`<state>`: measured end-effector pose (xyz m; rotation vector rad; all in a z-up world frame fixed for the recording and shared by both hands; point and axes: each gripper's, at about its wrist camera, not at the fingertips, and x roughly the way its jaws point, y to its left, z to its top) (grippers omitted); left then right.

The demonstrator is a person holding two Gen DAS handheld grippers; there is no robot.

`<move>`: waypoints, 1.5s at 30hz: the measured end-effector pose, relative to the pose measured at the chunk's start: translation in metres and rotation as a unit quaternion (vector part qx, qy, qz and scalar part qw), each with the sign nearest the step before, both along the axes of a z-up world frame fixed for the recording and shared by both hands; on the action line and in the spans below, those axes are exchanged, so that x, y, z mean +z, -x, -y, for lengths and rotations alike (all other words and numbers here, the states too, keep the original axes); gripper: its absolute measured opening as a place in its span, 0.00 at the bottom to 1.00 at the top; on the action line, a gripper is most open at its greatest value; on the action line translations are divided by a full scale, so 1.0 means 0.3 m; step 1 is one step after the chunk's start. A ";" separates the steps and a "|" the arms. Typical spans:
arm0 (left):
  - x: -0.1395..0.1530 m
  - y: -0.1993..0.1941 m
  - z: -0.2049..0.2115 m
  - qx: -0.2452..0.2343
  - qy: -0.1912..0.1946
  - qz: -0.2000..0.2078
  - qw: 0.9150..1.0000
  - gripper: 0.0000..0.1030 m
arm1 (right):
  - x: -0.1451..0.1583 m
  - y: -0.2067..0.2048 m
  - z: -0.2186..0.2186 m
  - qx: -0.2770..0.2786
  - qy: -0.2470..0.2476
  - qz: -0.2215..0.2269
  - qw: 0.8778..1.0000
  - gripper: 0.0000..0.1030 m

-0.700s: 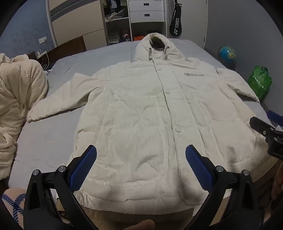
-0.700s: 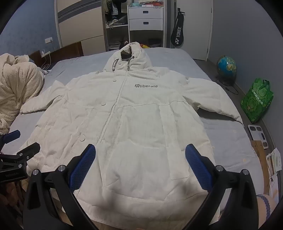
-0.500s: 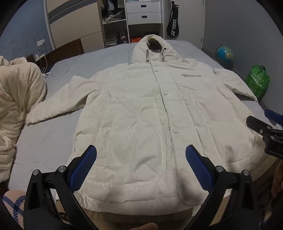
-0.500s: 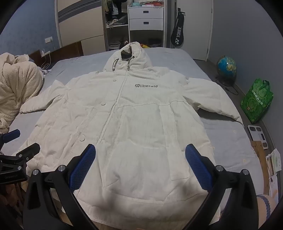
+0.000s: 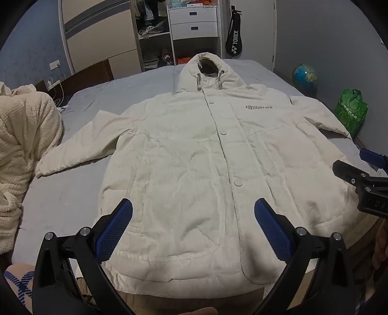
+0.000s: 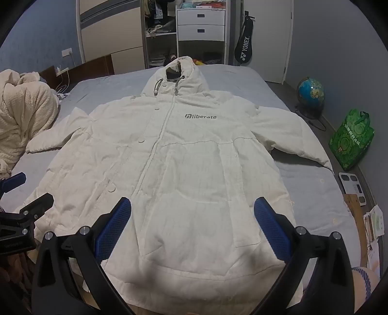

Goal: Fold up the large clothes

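Observation:
A large white hooded coat point(image 5: 194, 164) lies flat and face up on the grey bed point(image 5: 60, 193), buttoned, sleeves spread to both sides, hood at the far end. It also shows in the right wrist view point(image 6: 184, 174). My left gripper point(image 5: 193, 223) is open and empty, held above the coat's hem on its left half. My right gripper point(image 6: 192, 223) is open and empty above the hem on its right half. Each gripper shows at the edge of the other's view: the right one point(image 5: 359, 174), the left one point(image 6: 21, 206).
A cream knitted robe point(image 5: 21, 150) is heaped on the bed's left side. A wardrobe and white drawers point(image 5: 194, 21) stand beyond the bed. A globe point(image 6: 311, 93), a green bag point(image 6: 351, 140) and a scale point(image 6: 352, 186) sit on the floor at right.
The left gripper's view has risen and tilted a little, so the coat sits slightly lower in frame. The right gripper has barely moved. Both stay open.

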<state>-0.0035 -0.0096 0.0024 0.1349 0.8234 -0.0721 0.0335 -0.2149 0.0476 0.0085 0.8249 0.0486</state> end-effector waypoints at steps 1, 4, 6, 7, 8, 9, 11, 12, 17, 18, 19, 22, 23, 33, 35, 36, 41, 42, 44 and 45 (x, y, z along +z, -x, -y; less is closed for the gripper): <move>-0.001 0.000 0.000 0.001 0.000 0.001 1.000 0.94 | -0.001 0.000 0.000 0.000 0.000 -0.001 1.000 0.94; 0.004 -0.003 0.002 -0.002 0.004 0.001 1.000 0.94 | -0.001 0.002 -0.001 0.001 0.000 -0.001 1.000 0.94; 0.004 -0.004 0.000 -0.003 0.007 0.002 1.000 0.94 | -0.001 0.002 0.001 0.001 0.000 -0.001 1.000 0.94; 0.006 -0.006 0.000 -0.003 0.008 0.002 1.000 0.94 | 0.000 0.002 0.001 0.001 -0.001 -0.001 1.000 0.94; 0.006 -0.005 -0.001 -0.003 0.009 0.003 1.000 0.94 | -0.002 0.001 0.000 0.001 -0.001 -0.001 1.000 0.94; 0.006 -0.005 -0.003 -0.003 0.011 0.003 1.000 0.94 | -0.002 0.001 0.000 0.001 -0.001 -0.001 1.000 0.94; 0.006 -0.006 -0.005 -0.001 0.013 0.004 1.000 0.94 | -0.002 0.002 0.000 0.001 -0.001 -0.001 1.000 0.94; 0.005 -0.006 -0.006 -0.001 0.013 0.004 1.000 0.94 | -0.002 0.001 0.001 0.001 -0.001 -0.001 1.000 0.94; -0.001 -0.009 -0.013 0.000 0.020 -0.001 1.000 0.94 | -0.003 0.001 -0.004 0.006 -0.001 -0.001 1.000 0.94; -0.001 -0.010 -0.013 0.001 0.020 0.000 1.000 0.94 | -0.006 -0.001 -0.006 0.007 0.000 -0.002 1.000 0.94; -0.002 -0.010 -0.014 0.001 0.020 0.000 1.000 0.94 | -0.007 -0.001 -0.007 0.008 0.000 -0.002 1.000 0.94; -0.002 -0.013 -0.015 0.003 0.020 -0.001 1.000 0.94 | -0.012 -0.006 -0.009 0.009 0.000 -0.003 1.000 0.94; -0.004 -0.013 -0.014 0.004 0.020 -0.001 1.000 0.94 | -0.012 -0.006 -0.009 0.008 0.000 -0.003 1.000 0.94; -0.007 -0.014 -0.019 0.007 0.024 -0.001 1.000 0.94 | -0.012 -0.008 -0.010 0.010 -0.002 -0.002 1.000 0.94; -0.008 -0.015 -0.021 0.007 0.023 -0.001 1.000 0.94 | -0.012 -0.008 -0.012 0.010 -0.003 -0.003 1.000 0.94; -0.008 -0.015 -0.022 0.007 0.024 -0.001 1.000 0.94 | -0.012 -0.008 -0.013 0.010 -0.003 -0.003 1.000 0.94; -0.008 -0.015 -0.022 0.007 0.024 -0.001 1.000 0.94 | -0.012 -0.008 -0.011 0.010 -0.003 -0.003 1.000 0.94; -0.007 -0.015 -0.021 0.007 0.024 -0.001 1.000 0.94 | -0.012 -0.008 -0.010 0.010 -0.003 -0.003 1.000 0.94; -0.008 -0.017 -0.023 0.008 0.025 0.000 1.000 0.94 | -0.011 -0.008 -0.010 0.010 -0.003 -0.003 1.000 0.94; -0.008 -0.017 -0.025 0.009 0.025 0.001 1.000 0.94 | -0.011 -0.008 -0.009 0.010 -0.003 -0.003 1.000 0.94</move>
